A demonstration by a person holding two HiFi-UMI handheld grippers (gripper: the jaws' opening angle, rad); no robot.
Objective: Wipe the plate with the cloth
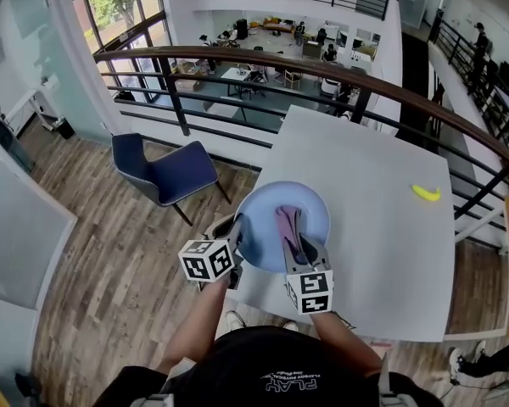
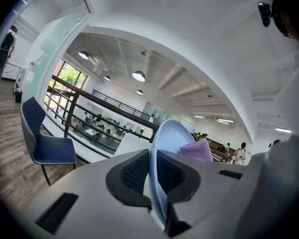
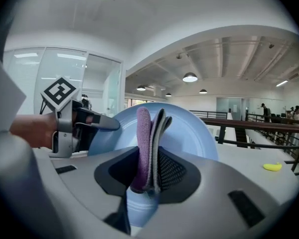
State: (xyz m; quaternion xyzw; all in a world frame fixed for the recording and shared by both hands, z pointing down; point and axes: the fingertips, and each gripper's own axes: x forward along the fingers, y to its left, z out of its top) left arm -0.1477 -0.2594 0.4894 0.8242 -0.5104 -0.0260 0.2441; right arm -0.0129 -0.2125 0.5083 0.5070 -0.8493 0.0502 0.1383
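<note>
The pale blue plate (image 1: 282, 203) is up off the white bench (image 1: 382, 244), held on a tilt over the bench's near left corner with its hollow face turned toward the person. The left gripper (image 1: 237, 237) has it by the left rim: in the left gripper view the rim runs edge-on between the two dark ribbed fingers (image 2: 134, 173), which are clenched onto it from either side. The right gripper (image 1: 299, 246) comes in from the near side, its fingers (image 3: 172, 171) closed tight on a folded cloth (image 3: 148, 133) (purple on one face, grey on the other) that stands up between them in a narrow bundle. From above, the cloth lies across the middle of the plate's face, a little right of centre, and looks to be touching it. Each gripper's marker cube sits at the near end, just in front of the person's forearms. Far to the right on the bench, well apart from the plate, lies a small yellow thing (image 1: 425, 193). Left of the bench a blue chair (image 1: 165, 172) stands on the wood floor, and a dark railing (image 1: 322, 62) curves along the far side.
</note>
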